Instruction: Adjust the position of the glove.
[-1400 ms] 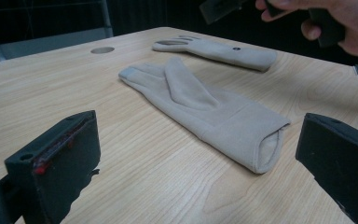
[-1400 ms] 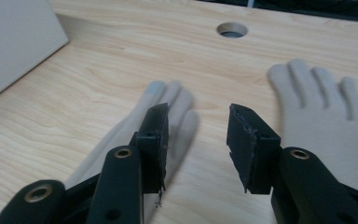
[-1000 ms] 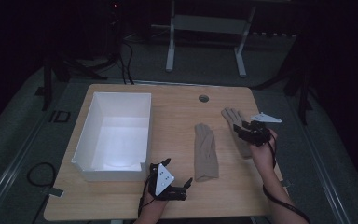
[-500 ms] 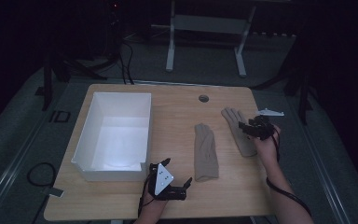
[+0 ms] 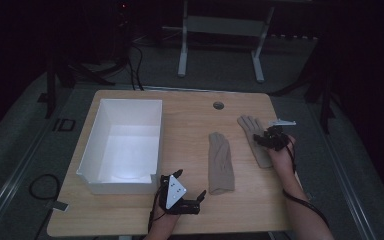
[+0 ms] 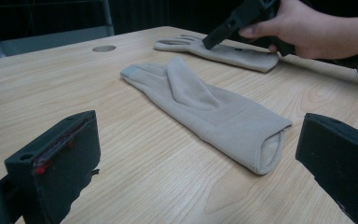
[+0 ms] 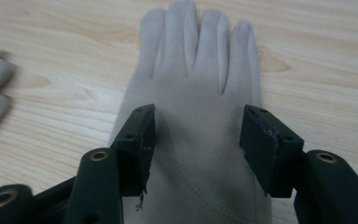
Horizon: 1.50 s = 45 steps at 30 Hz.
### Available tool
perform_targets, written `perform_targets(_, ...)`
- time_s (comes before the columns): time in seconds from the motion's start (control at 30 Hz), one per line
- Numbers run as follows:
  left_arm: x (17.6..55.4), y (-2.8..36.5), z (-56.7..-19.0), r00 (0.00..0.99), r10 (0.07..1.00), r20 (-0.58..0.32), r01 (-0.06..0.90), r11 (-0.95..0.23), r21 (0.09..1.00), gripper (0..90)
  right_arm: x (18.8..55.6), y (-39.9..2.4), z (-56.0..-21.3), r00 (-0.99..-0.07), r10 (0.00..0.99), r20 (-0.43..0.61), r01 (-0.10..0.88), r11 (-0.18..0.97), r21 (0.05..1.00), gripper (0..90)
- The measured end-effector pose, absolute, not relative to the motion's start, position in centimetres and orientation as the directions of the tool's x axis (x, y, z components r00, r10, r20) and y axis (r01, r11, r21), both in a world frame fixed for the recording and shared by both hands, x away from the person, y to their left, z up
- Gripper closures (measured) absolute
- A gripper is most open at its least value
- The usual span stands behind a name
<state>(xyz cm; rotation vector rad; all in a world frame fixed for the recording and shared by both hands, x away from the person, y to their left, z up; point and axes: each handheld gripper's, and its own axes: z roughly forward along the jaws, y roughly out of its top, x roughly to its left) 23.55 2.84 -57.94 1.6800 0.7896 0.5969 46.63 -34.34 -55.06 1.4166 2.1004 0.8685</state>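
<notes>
Desk: a pale wooden desk (image 5: 130, 220) with a round cable hole (image 5: 218, 105) near its far edge.
Far glove: a beige glove (image 7: 200, 116) lay flat on the desk near its right edge, fingers pointing away from the person, cuff toward them.
Right gripper: the right gripper (image 7: 196, 140) hung low over that glove's palm, its jaws spread, one at each side of the palm; they had just been opening, with the glove beneath them and not pinched. Whether the jaw tips touched the fabric I could not tell.
Near glove: a second beige glove (image 5: 220, 162) lay flat near the middle of the desk, well apart from the first, thumb folded across the palm, open cuff toward the person.
Left gripper: the left gripper (image 5: 180, 192) rested at the near edge of the desk, jaws spread wide and holding nothing, just beside the near glove's cuff.
Box: an open white box (image 5: 92, 130) stood on the left part of the desk.
</notes>
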Motion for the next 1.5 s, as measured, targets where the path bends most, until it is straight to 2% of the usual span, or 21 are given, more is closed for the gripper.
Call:
perform_targets(0.13, 23.6, 2.8, -57.9, 0.646, 0.763, -0.016, 0.195, -0.144, 0.97, 0.3, 46.6, -34.2, -55.4, -0.376, 0.926, -0.027, 0.633, 0.278, 0.723, 48.2)
perform_targets(0.3, 23.6, 2.9, -57.9, 0.646, 0.763, -0.02, 0.197, -0.142, 0.97, 0.3, 46.4, -34.2, -55.4, -0.382, 0.924, 0.008, 0.638, 0.257, 0.726, 63.9)
perform_targets(0.47, 23.6, 2.9, -57.9, 0.644, 0.765, -0.024, 0.2, -0.138, 0.97, 0.3, 46.2, -33.5, -55.2, -0.393, 0.919, -0.03, 0.639, 0.296, 0.71, 77.1)
perform_targets(0.63, 23.6, 2.9, -57.9, 0.643, 0.765, -0.025, 0.2, -0.137, 0.97, 0.3, 46.0, -33.4, -54.7, -0.362, 0.932, -0.006, 0.653, 0.259, 0.712, 83.7)
perform_targets(0.7, 23.6, 2.9, -57.9, 0.643, 0.765, -0.026, 0.201, -0.135, 0.97, 0.3, 45.7, -33.3, -54.1, -0.35, 0.937, 0.006, 0.647, 0.237, 0.725, 83.8)
perform_targets(0.87, 23.6, 2.9, -58.0, 0.643, 0.766, -0.03, 0.202, -0.132, 0.971, 0.3, 44.0, -32.6, -51.2, -0.336, 0.939, -0.076, 0.578, 0.27, 0.77, 83.9)
perform_targets(1.1, 23.5, 2.9, -58.0, 0.641, 0.768, -0.023, 0.196, -0.135, 0.971, 0.3, 41.3, -32.4, -47.7, -0.309, 0.95, -0.044, 0.533, 0.211, 0.819, 83.9)
perform_targets(1.17, 23.5, 2.9, -58.0, 0.642, 0.767, -0.022, 0.193, -0.134, 0.972, 0.3, 40.3, -32.4, -46.9, -0.296, 0.953, -0.064, 0.506, 0.213, 0.836, 83.9)
perform_targets(1.3, 23.5, 3.0, -58.0, 0.639, 0.769, -0.029, 0.198, -0.128, 0.972, 0.3, 38.5, -32.4, -46.1, -0.281, 0.958, -0.057, 0.49, 0.194, 0.85, 83.9)
perform_targets(1.5, 23.5, 2.9, -58.0, 0.639, 0.769, -0.022, 0.197, -0.135, 0.971, 0.3, 36.2, -32.8, -46.3, -0.238, 0.971, -0.021, 0.516, 0.145, 0.844, 83.8)
